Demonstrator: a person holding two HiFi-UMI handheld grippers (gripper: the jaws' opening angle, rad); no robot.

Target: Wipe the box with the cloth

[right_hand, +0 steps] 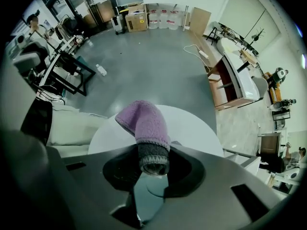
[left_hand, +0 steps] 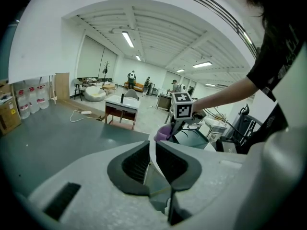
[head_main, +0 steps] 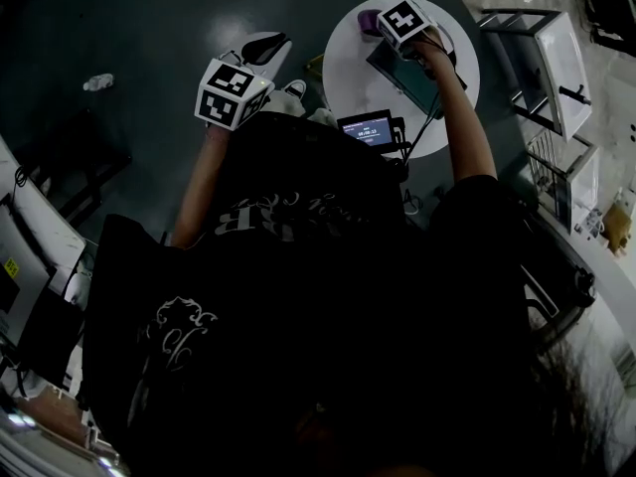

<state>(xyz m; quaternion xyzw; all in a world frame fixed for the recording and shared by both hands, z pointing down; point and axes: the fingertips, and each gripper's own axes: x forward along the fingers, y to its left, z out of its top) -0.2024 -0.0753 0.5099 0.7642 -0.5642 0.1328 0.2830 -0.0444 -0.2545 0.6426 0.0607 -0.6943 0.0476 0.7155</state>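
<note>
Right gripper view: purple cloth (right_hand: 144, 123) is seen clamped between the jaws of the right gripper (right_hand: 152, 163), above the round white table (right_hand: 192, 123). In the head view a dark box (head_main: 402, 78) lies on that table, apparently just under the cloth. The left gripper (left_hand: 152, 153) is held left of the table, jaws closed on nothing.

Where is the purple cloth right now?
The purple cloth is pinched between the jaws of the right gripper, held over the round white table, next to the dark box at the head view's upper right.
</note>
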